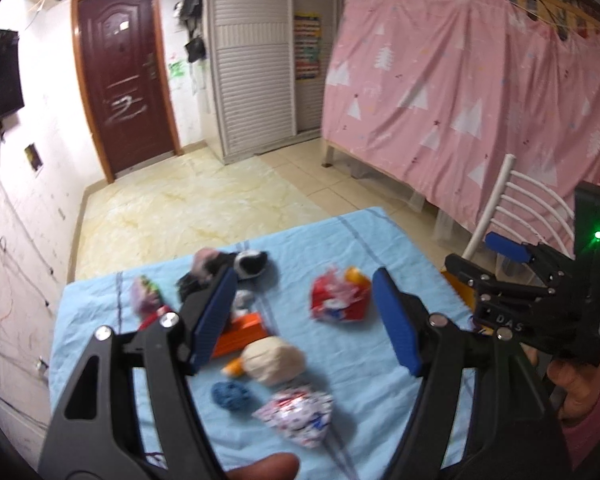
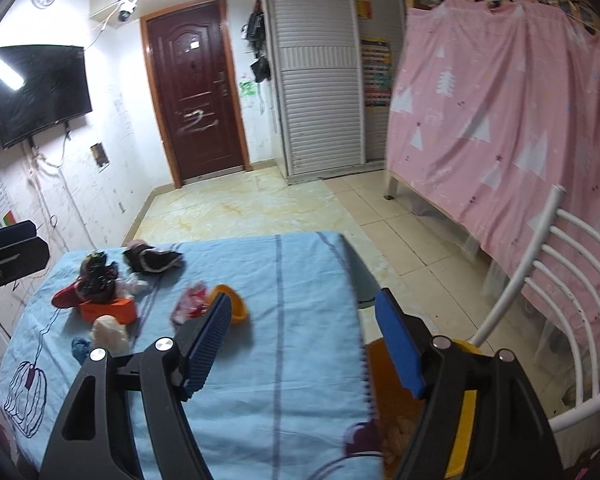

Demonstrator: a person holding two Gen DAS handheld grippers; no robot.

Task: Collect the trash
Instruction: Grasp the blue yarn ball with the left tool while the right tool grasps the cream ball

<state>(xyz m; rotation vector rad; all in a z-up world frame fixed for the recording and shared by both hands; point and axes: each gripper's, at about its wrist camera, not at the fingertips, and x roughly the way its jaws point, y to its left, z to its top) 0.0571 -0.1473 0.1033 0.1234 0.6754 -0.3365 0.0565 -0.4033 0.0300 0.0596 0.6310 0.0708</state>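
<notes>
A table under a light blue cloth [image 1: 340, 240] holds scattered trash. In the left wrist view I see a red crumpled wrapper [image 1: 338, 300], a beige crumpled ball [image 1: 274, 360], a white patterned wrapper [image 1: 300, 416], a blue scrap [image 1: 230, 394] and an orange box [image 1: 244, 334]. My left gripper [image 1: 304, 320] is open and empty above them. My right gripper [image 2: 304, 344] is open and empty over the table's right edge, above a yellow-orange bin [image 2: 396, 412]. The right gripper also shows in the left wrist view [image 1: 500, 260].
Dark socks and cloth items [image 2: 152, 260] lie at the table's far side, beside an orange bowl [image 2: 236, 304]. A white chair [image 2: 560, 320] stands right of the table. A pink curtained bed [image 2: 520, 140] is beyond it. Tiled floor [image 2: 260, 208] lies ahead.
</notes>
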